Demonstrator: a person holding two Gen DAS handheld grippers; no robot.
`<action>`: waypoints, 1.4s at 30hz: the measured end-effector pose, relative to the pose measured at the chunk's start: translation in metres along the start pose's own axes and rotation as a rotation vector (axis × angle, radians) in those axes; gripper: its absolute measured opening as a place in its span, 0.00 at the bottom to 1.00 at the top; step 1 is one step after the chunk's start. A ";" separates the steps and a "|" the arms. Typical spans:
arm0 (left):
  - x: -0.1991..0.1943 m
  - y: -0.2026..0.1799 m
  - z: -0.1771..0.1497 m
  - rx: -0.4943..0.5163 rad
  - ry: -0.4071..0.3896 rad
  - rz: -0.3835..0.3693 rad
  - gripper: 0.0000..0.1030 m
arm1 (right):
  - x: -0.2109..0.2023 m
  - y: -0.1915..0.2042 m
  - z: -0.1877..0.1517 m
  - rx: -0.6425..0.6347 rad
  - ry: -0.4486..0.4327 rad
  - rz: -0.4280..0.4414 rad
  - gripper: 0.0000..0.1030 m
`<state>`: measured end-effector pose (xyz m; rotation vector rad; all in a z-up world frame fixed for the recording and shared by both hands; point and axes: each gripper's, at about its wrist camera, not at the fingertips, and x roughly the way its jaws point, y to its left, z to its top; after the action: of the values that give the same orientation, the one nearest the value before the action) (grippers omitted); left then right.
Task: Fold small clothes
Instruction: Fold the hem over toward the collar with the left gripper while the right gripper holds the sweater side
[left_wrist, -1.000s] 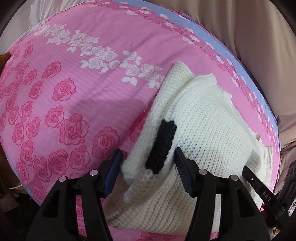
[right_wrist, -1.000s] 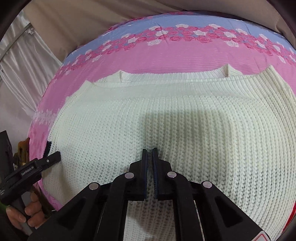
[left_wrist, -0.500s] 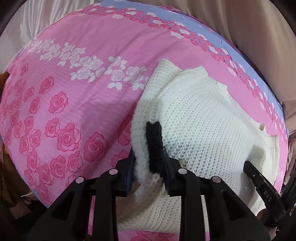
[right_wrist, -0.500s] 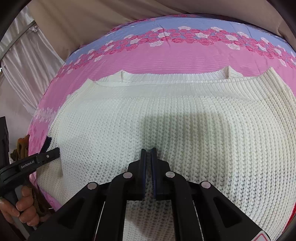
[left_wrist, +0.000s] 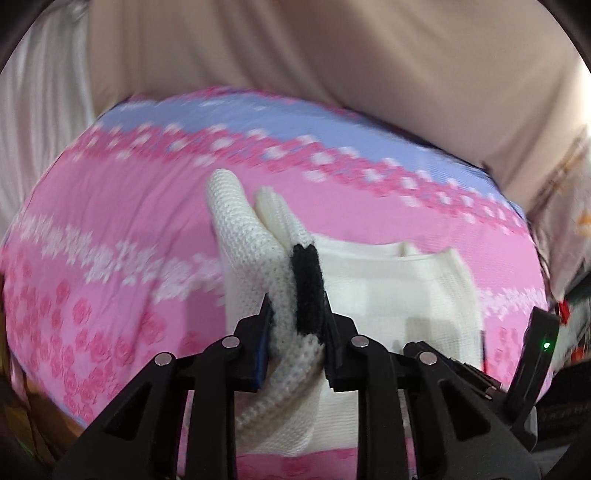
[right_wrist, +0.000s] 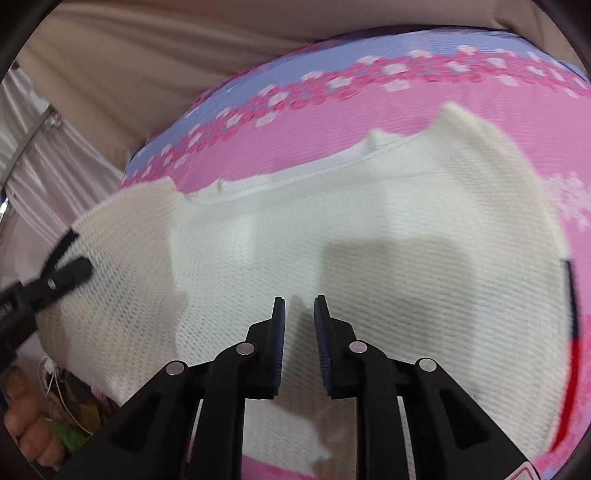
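The white knit sweater (right_wrist: 388, 236) lay spread on the pink rose-print bedspread (left_wrist: 110, 258), and its left side was up off the bedspread! The left hand-held gripper (left_wrist: 297, 328) had its jaws clenched on that side, with the black cuff (left_wrist: 307, 288) and a bunched fold of white knit pinched between its pads. The lifted sleeve stood up in a peak beyond the fingers. From the right wrist camera, that same gripper (right_wrist: 55, 280) showed at the far left, with the knit draped from it and a person's fingers (right_wrist: 26, 424) low in the corner. The right hand-held gripper (right_wrist: 299, 321) hung over the near middle of the sweater; its jaws had just been opening and stood released, a clear gap between them and nothing gripped.
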<state>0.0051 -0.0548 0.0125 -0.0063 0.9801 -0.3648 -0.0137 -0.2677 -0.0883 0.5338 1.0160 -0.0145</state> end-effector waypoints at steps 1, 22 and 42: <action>-0.001 -0.022 0.003 0.043 -0.003 -0.020 0.21 | -0.008 -0.010 -0.002 0.018 -0.015 -0.006 0.18; 0.018 -0.106 -0.092 0.541 0.113 -0.103 0.86 | -0.102 -0.108 0.005 0.269 -0.170 0.063 0.70; 0.058 -0.047 -0.124 0.458 0.324 -0.130 0.33 | -0.112 -0.048 0.041 0.174 -0.163 0.226 0.17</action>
<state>-0.0801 -0.0967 -0.0959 0.4172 1.1989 -0.7199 -0.0531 -0.3535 -0.0008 0.7916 0.7948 0.0536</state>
